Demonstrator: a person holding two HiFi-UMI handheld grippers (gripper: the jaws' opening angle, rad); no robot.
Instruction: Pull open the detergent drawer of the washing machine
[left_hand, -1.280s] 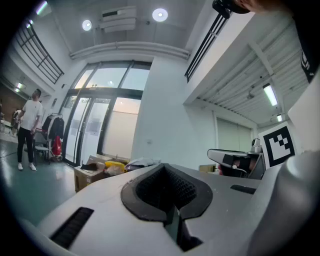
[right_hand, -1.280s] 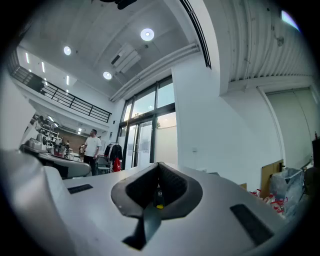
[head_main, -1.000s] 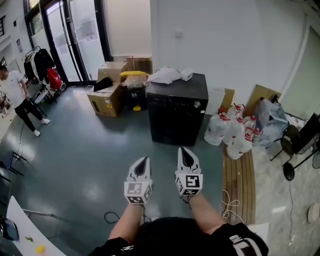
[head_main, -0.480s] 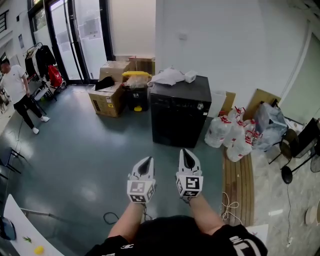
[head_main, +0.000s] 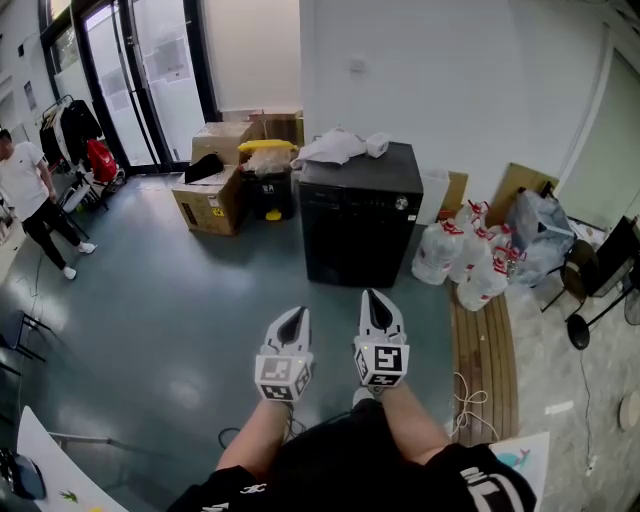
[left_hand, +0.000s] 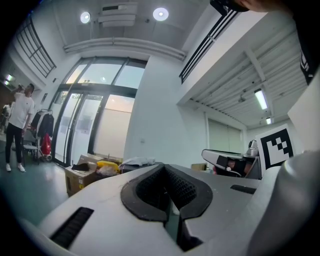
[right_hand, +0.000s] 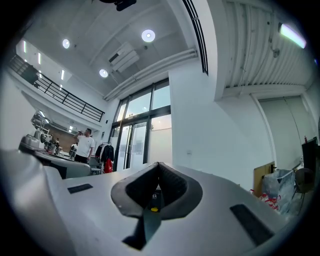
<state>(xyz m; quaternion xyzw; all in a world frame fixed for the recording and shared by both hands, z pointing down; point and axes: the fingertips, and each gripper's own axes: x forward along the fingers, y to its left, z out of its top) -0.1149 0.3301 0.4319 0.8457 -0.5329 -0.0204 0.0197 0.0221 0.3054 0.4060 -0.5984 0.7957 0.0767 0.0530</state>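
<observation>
Facing washing machine (head_main: 355, 235) across open floor (head_main: 170, 300), left gripper (head_main: 292, 320), right gripper (head_main: 375, 302) closed

No legible print (cardboard box (head_main: 212, 200) label too small)

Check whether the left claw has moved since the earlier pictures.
Yes, slightly. In the head view the left claw has edged up the picture toward the foot of the black washing machine, still well short of it.
</observation>
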